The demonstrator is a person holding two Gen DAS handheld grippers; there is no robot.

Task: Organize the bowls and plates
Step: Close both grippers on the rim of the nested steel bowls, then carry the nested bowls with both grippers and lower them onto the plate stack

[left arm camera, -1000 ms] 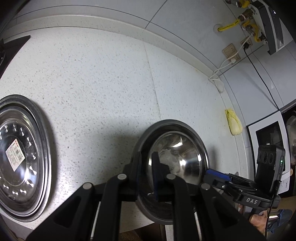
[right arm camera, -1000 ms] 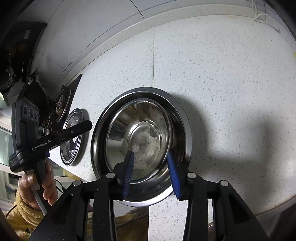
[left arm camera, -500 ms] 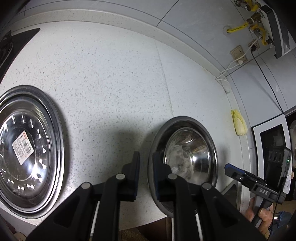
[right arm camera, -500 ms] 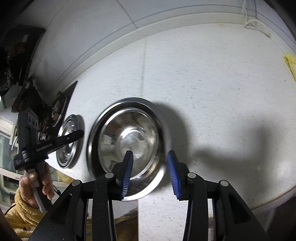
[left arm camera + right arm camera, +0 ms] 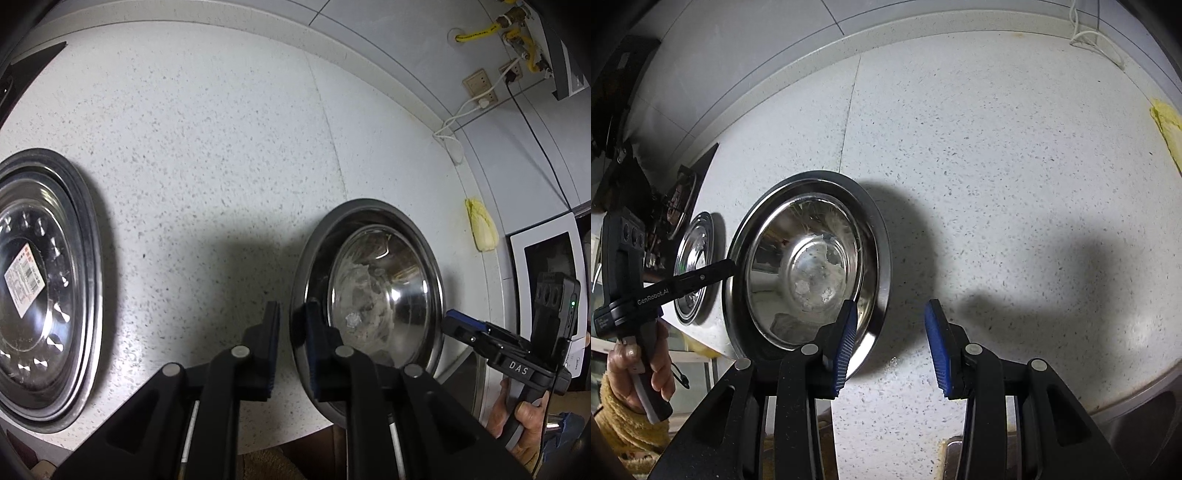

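Steel bowl [image 5: 373, 306] set on speckled counter [image 5: 221, 147] at lower right of left view, its near rim clamped by left gripper [image 5: 291, 345], right gripper [image 5: 890, 343] parted and empty just beside bowl, stacked plates [image 5: 40, 284] seen at left edge.

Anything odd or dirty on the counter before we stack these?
Yes. The steel bowl has whitish residue stuck on its bottom, so it looks unwashed. The steel plate beside it has a barcode sticker on it. A yellow rag lies crumpled at the backsplash.
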